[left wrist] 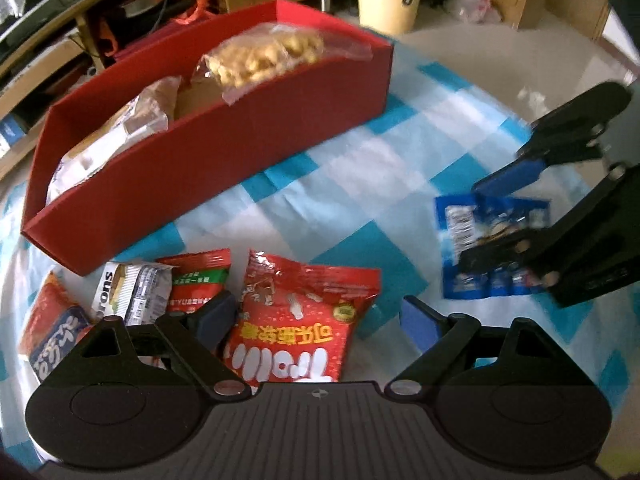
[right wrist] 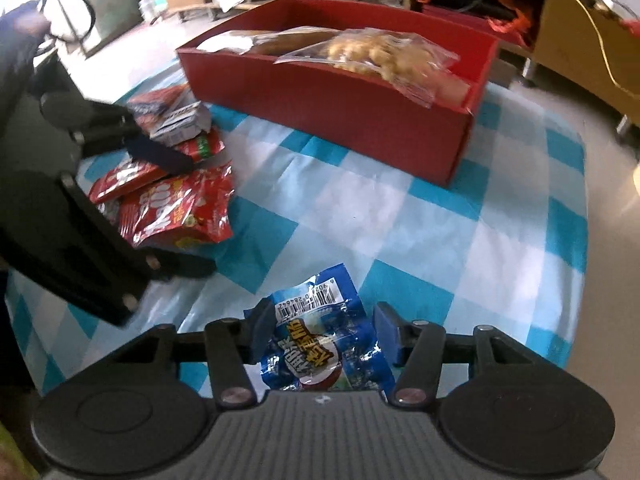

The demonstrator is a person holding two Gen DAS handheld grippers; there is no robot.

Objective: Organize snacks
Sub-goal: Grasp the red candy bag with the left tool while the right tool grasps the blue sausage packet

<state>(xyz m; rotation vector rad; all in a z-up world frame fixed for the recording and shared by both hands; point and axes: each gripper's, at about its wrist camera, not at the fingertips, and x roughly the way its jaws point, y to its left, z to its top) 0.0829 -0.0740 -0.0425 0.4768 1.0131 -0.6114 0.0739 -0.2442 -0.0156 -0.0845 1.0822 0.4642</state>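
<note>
- My right fingers pinch the crumpled blue snack packet on the table, its long axis along my reach, barcode end pointing at the red box.
- My left fingers stand wide open above the red candy bag.

Snacks half sorted into a red box

The red box on the checked counter holds two clear bags of pale snacks. Beside it lie red packets in a loose heap, and a crumpled blue packet well apart.
</note>
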